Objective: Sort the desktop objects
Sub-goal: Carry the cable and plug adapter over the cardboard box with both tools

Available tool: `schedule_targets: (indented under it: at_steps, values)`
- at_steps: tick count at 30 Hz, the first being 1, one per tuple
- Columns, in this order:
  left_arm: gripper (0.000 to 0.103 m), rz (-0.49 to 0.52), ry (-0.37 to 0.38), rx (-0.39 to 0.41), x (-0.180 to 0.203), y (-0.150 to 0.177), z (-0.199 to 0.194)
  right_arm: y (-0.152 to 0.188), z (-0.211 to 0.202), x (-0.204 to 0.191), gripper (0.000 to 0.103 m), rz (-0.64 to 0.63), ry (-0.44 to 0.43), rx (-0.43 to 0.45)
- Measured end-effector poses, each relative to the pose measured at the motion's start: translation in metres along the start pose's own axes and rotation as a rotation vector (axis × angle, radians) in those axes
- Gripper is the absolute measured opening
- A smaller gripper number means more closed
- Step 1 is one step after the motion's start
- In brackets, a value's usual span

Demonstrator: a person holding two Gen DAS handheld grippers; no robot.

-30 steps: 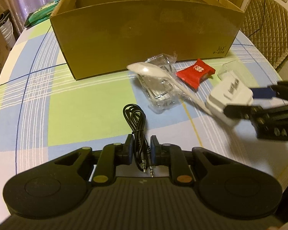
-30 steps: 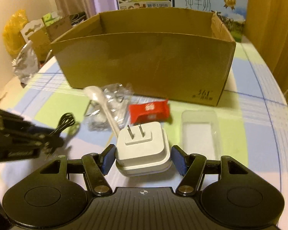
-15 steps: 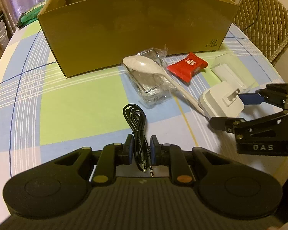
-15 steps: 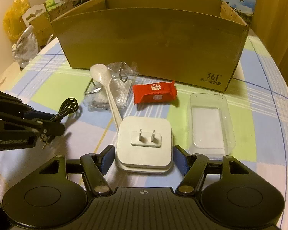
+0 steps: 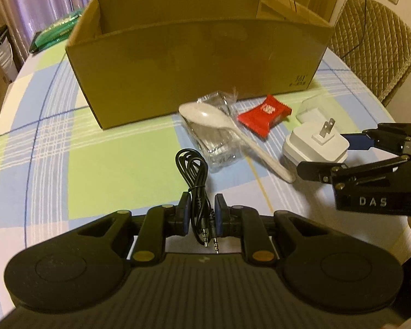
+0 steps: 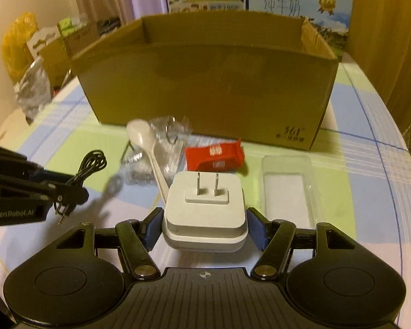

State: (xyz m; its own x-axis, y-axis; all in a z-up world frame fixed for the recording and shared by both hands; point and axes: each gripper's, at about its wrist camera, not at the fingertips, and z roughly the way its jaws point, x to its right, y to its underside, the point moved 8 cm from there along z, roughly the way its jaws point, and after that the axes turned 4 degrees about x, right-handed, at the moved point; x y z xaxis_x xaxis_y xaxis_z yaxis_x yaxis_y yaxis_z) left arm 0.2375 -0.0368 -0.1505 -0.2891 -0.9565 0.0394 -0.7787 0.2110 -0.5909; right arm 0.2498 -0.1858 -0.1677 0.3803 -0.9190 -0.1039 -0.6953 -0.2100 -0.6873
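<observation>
Both grippers loaded: left gripper clamped cable, right gripper clamped charger; box at twelve o'clock.

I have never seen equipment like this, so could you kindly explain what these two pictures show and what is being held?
There is no robot here: a person holds a two-finger gripper in each hand, and each gripper carries a fisheye camera looking along its fingers. One picture is from the left gripper, which is shut on a coiled black audio cable. The other is from the right gripper, which is shut on a white plug adapter. On the checked tablecloth lie a white spoon, a crinkled clear packet, a red snack packet and a clear plastic tray, with an open cardboard box behind them.
</observation>
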Motion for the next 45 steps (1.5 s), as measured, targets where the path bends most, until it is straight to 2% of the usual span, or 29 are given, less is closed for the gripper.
schedule_targets:
  at_steps: [13, 23, 35, 45]
  values:
    - [0.014, 0.022, -0.020, 0.122, 0.000, -0.037, -0.038, -0.038, -0.032, -0.008, 0.062, -0.034, 0.009, 0.172]
    - [0.014, 0.016, -0.030, 0.232, -0.009, -0.092, -0.063, -0.099, -0.047, -0.016, 0.062, -0.081, 0.029, 0.301]
    - [0.014, -0.034, -0.055, 0.267, -0.038, -0.138, -0.054, -0.152, -0.024, -0.007, 0.062, -0.066, 0.032, 0.349]
    - [0.014, -0.058, -0.065, 0.263, -0.054, -0.148, -0.043, -0.164, -0.012, -0.004, 0.062, -0.052, 0.037, 0.347]
